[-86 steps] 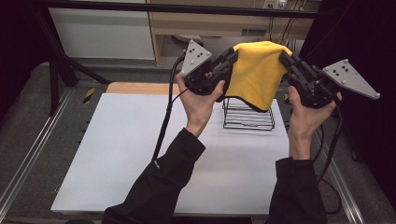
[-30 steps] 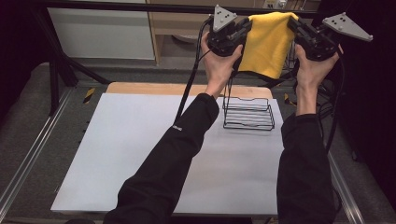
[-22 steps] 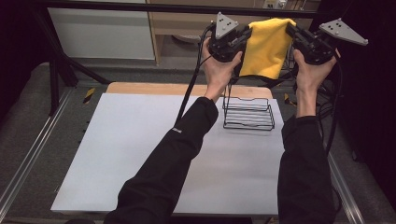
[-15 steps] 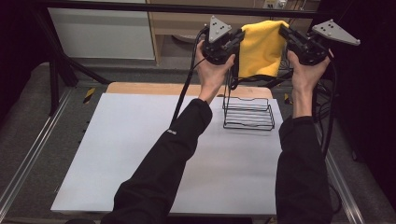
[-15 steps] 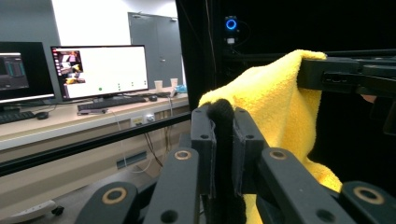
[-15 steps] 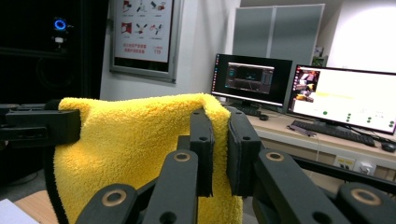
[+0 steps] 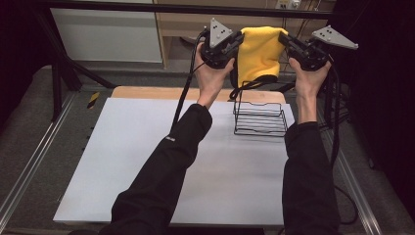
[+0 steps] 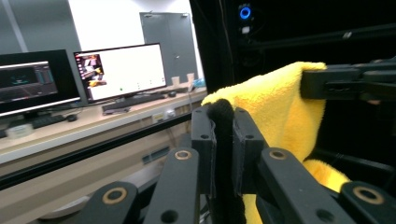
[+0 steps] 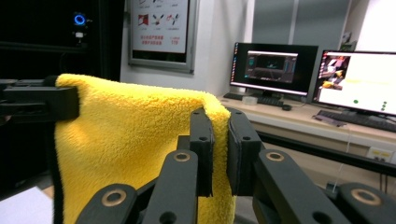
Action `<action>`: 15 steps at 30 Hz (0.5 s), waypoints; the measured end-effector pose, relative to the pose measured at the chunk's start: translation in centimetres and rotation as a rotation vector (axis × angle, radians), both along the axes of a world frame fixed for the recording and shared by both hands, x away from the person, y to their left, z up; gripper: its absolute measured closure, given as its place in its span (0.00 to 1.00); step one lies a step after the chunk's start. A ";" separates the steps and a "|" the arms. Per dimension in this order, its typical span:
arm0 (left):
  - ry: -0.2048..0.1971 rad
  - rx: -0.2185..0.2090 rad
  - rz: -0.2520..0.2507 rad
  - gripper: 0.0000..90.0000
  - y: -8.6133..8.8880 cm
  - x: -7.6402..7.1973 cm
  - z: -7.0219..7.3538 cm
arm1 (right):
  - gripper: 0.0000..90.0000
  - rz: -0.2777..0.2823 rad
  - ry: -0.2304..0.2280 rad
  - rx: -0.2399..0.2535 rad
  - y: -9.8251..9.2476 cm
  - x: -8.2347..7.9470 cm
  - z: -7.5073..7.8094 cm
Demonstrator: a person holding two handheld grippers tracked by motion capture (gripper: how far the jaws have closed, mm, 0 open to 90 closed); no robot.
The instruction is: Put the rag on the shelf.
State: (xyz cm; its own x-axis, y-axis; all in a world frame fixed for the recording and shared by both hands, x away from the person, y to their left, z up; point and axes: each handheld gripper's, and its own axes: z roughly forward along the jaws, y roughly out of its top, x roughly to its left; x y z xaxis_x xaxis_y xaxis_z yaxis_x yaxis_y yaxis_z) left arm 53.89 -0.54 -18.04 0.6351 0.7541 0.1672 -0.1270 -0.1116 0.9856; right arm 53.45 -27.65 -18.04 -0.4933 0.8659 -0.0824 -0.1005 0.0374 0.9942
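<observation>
A yellow towel (image 7: 258,54) with a black hem hangs stretched between my two grippers, above the far end of a black wire rack (image 7: 260,116). My left gripper (image 7: 238,39) is shut on the towel's left top corner; in the left gripper view its jaws pinch the black-edged corner of the towel (image 8: 280,107). My right gripper (image 7: 283,39) is shut on the right top corner, and in the right gripper view the towel (image 9: 126,140) spreads to the left of the closed jaws. The towel's lower edge hangs just above the rack's back.
The rack stands at the far right of a white table top (image 7: 147,161) with a wooden strip (image 7: 147,92) along its far edge. Metal rails (image 7: 34,161) run down both sides. Beyond the table, a desk with monitors (image 8: 119,72).
Both grippers have come down and slightly toward the near side with the towel, which now hangs lower, close over the rack.
</observation>
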 end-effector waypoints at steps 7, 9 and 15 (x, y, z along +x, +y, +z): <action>0.002 -0.003 0.038 0.91 1.6 1.1 0.1 | 0.92 0.043 0.021 -0.025 1.0 -0.4 -0.5; 0.013 -0.004 0.041 0.91 2.0 1.3 0.3 | 0.92 0.054 0.022 -0.036 1.6 -0.5 -0.5; -0.002 0.010 -0.019 0.91 0.9 0.5 0.0 | 0.92 0.013 0.019 -0.043 1.1 -0.8 -0.5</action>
State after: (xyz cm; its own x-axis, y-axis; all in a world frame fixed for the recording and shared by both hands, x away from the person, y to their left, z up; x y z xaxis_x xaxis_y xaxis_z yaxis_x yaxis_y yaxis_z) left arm 54.34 0.32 -18.04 0.6492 0.7399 0.1763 -0.1317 -0.1190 0.9841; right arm 52.65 -26.58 -18.52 -0.5063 0.8553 -0.1099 -0.0819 0.0792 0.9935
